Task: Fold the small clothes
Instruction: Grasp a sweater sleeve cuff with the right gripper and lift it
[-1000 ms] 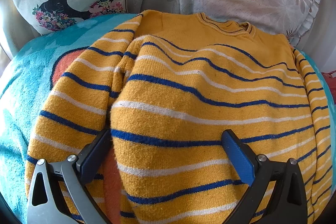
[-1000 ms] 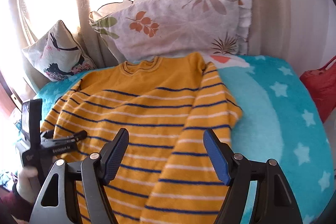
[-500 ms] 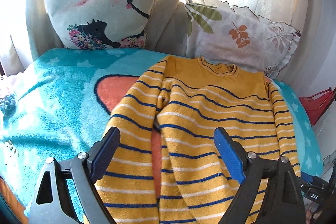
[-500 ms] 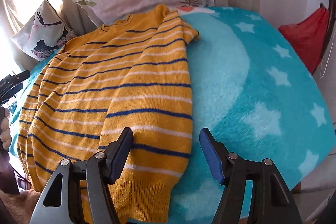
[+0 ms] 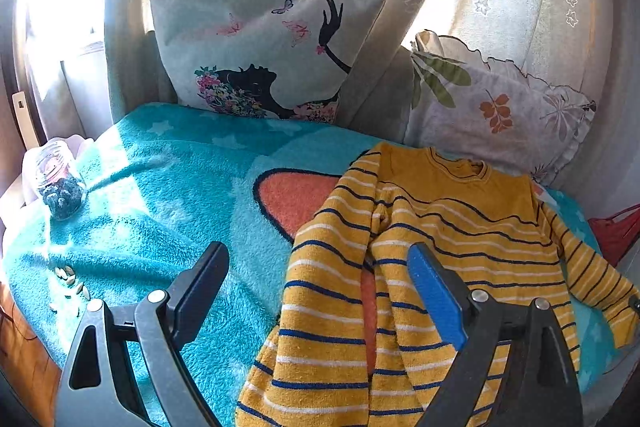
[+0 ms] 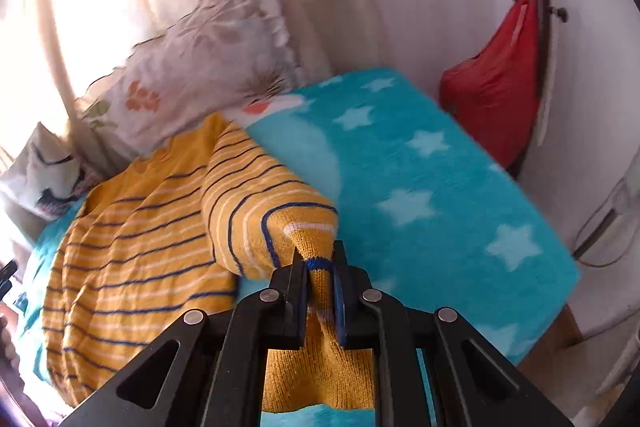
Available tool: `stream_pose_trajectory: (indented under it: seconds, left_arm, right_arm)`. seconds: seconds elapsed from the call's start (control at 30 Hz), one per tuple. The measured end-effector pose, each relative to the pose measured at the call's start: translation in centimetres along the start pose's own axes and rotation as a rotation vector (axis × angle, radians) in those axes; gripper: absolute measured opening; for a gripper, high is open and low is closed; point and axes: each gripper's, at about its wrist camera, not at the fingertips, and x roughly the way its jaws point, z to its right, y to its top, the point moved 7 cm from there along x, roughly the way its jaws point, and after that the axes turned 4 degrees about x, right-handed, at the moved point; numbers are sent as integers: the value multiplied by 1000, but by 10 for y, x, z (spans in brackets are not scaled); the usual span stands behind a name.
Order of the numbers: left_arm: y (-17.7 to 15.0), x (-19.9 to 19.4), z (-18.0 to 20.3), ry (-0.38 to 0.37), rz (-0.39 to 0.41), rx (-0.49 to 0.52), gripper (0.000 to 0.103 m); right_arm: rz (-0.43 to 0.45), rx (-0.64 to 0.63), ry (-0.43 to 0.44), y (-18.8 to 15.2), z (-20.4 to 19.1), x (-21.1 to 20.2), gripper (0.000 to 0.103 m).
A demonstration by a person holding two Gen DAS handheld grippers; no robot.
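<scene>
Left wrist view: the left gripper [image 5: 320, 291] stands wide open with nothing between its fingers [image 5: 436, 291], which hang above the bed [image 5: 160, 187]. The striped yellow sweater [image 5: 440, 227] lies spread on the bed's teal blanket, its body under and beyond the right-hand finger, one sleeve folded down along the body just past that finger. A jar [image 5: 60, 183] sits far off past the left-hand finger, near the blanket's edge. The knit looks soft, thick and light; it should drape and bunch rather than hold a crease, and its fuzzy surface is likely to cling to the fleece, so dragging may pull it out of shape.

Right wrist view: the right gripper [image 6: 320, 267] has just been closing, and its fingers [image 6: 340, 291] now pinch the ribbed cuff of the sweater [image 6: 140, 227]. The sleeve rises from the body, which lies beyond and to the left of the fingers, and bunches into the grip. The cuff seems a sound hold: denser rib, less stretch. For the left gripper, the hem corner or the shoulder seam would likely give the firmest purchase.
</scene>
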Motion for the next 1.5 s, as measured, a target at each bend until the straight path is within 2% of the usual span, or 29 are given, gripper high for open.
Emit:
stream_pose_trajectory:
  seconds: [0.13,0.2,0.27,0.37,0.57,0.73,0.77,0.8,0.83,0.87,0.9,0.97,1.0,1.1,1.13,1.17,1.2,1.33,1.43,1.5]
  left_arm:
    - [1,4,-11,2,-5,-34,90]
    - [0,5,-17,7,-5,-43,90]
    - [0,5,-22,15,-2,-44,90]
    - [1,6,-30,23,-3,-48,90]
    - [1,4,-45,31,-8,-61,90]
    - [0,-7,-65,70,3,-87,90]
    - [-1,-8,-70,76,3,-97,90]
    - [-2,-9,-74,80,1,-106,90]
    - [-2,-10,-79,85,-2,-114,90]
    - [-4,-11,-83,91,-3,-119,90]
    - [-4,-12,-87,99,-2,-119,90]
    - [-6,-12,-93,109,0,-115,90]
    - [-7,-9,-95,113,-3,-113,90]
    - [-9,3,-96,93,-26,-121,90]
    - [-11,9,-95,82,-37,-124,90]
    - [-12,14,-93,71,-48,-124,90]
    - [-13,18,-90,61,-59,-122,90]
    - [-17,28,-76,22,-91,-112,90]
    - [-19,24,-73,24,-87,-108,90]
    - [-20,19,-74,34,-81,-105,90]
  right_arm:
    - [29,22,-227,38,51,15,11]
    - [-9,53,-230,49,55,24,11]
    - [-24,49,-194,55,40,26,11]
    - [-29,-15,-82,62,-15,27,11]
    - [-77,-212,201,56,-183,45,11]
    - [-200,-414,350,-4,-335,93,14]
    - [-245,-429,403,-20,-358,103,17]
    - [-311,-445,497,-37,-383,112,20]
    - [-373,-456,593,-49,-401,117,27]
    - [-394,-448,650,-55,-411,118,32]
    - [-376,-430,672,-55,-416,115,33]
    - [-329,-398,710,-46,-413,105,59]
    - [-303,-388,703,-41,-408,102,62]
    - [-224,-399,611,-25,-378,96,62]
    - [-215,-409,580,-23,-368,96,57]
    - [-211,-424,549,-25,-362,97,45]
    - [-216,-441,530,-28,-356,98,41]
    - [-255,-499,526,-45,-355,108,37]
    - [-276,-558,579,-68,-377,105,33]
    - [-251,-598,630,-81,-394,94,33]
